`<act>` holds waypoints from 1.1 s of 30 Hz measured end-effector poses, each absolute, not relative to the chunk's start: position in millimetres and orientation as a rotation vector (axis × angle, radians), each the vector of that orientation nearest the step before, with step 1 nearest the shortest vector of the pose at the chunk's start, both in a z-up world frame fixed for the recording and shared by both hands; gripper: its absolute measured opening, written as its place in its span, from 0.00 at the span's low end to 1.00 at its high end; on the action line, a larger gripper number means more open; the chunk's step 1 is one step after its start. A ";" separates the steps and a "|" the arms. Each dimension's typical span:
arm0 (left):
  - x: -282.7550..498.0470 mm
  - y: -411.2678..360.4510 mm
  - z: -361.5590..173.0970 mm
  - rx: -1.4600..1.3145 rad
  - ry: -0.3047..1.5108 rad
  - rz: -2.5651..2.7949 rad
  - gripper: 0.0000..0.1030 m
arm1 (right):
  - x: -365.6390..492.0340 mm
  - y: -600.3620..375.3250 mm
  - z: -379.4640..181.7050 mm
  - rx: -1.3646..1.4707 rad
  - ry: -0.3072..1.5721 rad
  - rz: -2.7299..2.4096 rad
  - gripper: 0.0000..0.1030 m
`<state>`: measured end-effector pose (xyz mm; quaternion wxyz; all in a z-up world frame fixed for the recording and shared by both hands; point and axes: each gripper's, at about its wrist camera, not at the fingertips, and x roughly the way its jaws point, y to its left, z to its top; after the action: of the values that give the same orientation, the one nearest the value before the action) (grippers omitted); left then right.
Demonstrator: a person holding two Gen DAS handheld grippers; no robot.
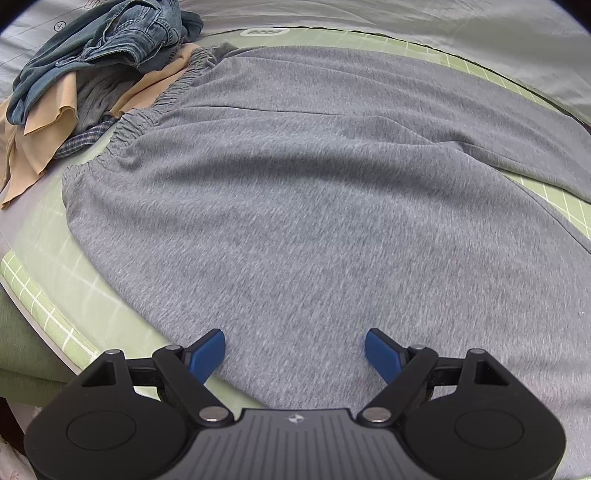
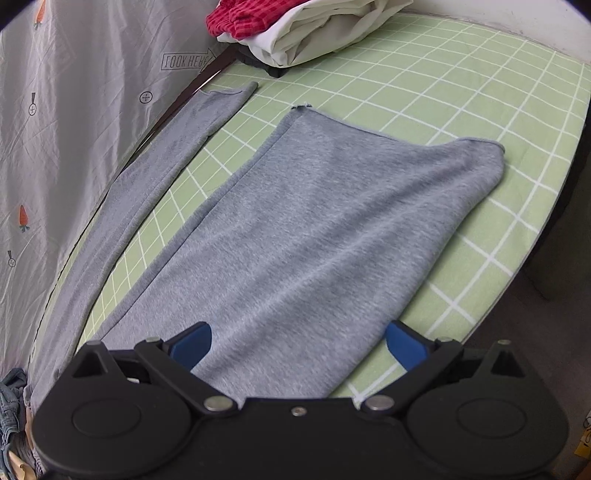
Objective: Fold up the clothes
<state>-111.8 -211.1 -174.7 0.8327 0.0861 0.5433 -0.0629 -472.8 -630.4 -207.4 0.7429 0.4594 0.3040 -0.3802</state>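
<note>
Grey sweatpants [image 1: 295, 184] lie spread flat on a green checked mat [image 1: 48, 306]. Their gathered waistband [image 1: 147, 118] is at the upper left of the left wrist view. In the right wrist view the two legs run away from me: the near leg [image 2: 314, 229] is wide, the far leg [image 2: 155, 177] lies along the mat's left edge. My left gripper [image 1: 294, 354] is open and empty just above the upper part of the pants. My right gripper [image 2: 298, 347] is open and empty over the near leg, its right finger [image 2: 404, 349] at that leg's edge.
A pile of unfolded clothes with blue jeans [image 1: 107, 48] and tan fabric [image 1: 40, 125] lies left of the waistband. A stack with white cloth [image 2: 325, 29] and red checked cloth [image 2: 243, 18] sits at the mat's far end. A grey printed sheet [image 2: 55, 129] borders the mat.
</note>
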 end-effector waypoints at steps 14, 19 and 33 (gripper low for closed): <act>-111.6 -188.9 -175.4 0.108 1.190 -0.138 0.82 | -462.0 -613.0 -214.6 1.205 0.576 -0.676 1.00; -104.8 -163.3 -171.1 0.028 1.194 -0.116 0.82 | -462.9 -604.5 -221.2 1.327 0.504 -0.645 1.00; -71.1 -75.7 -172.9 -0.310 1.164 0.021 0.81 | -442.3 -578.6 -228.8 1.407 0.425 -0.697 1.00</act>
<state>-71.1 -75.7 -172.9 0.8241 -0.1460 0.5473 0.0098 -442.3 -578.6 -228.8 0.6872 0.6283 0.1898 -0.3114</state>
